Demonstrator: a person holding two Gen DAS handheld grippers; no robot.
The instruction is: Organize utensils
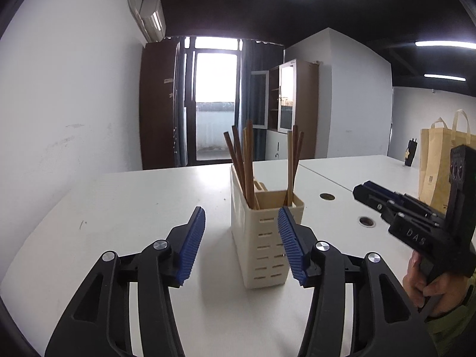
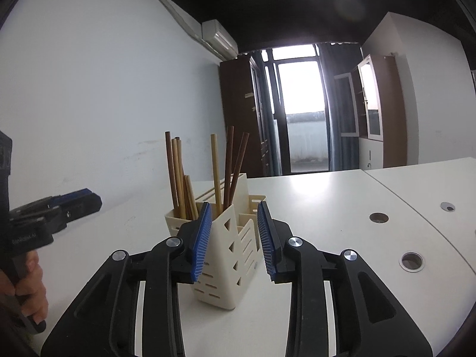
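The cream utensil holder stood upright on the white table, a little right of centre in the left wrist view and near the middle in the right wrist view; wooden chopsticks of dark and pale shades leaned in its compartments, one cluster to the left and a smaller group to the right, though which slot held which could not be told exactly; no loose utensil showed on the table in either view. The left gripper hung near the holder with its blue pads spread wide and nothing between them; the right gripper likewise gaped wide and empty, the holder seen through the gap but not touched. A paper bag stood far to the right. By my judgement the sorting was close to done, or paused between picks; the next move would call for either regrouping the mixed sticks by shade, pinching one slender stick near its top without tipping the light holder, or drawing both tools away.
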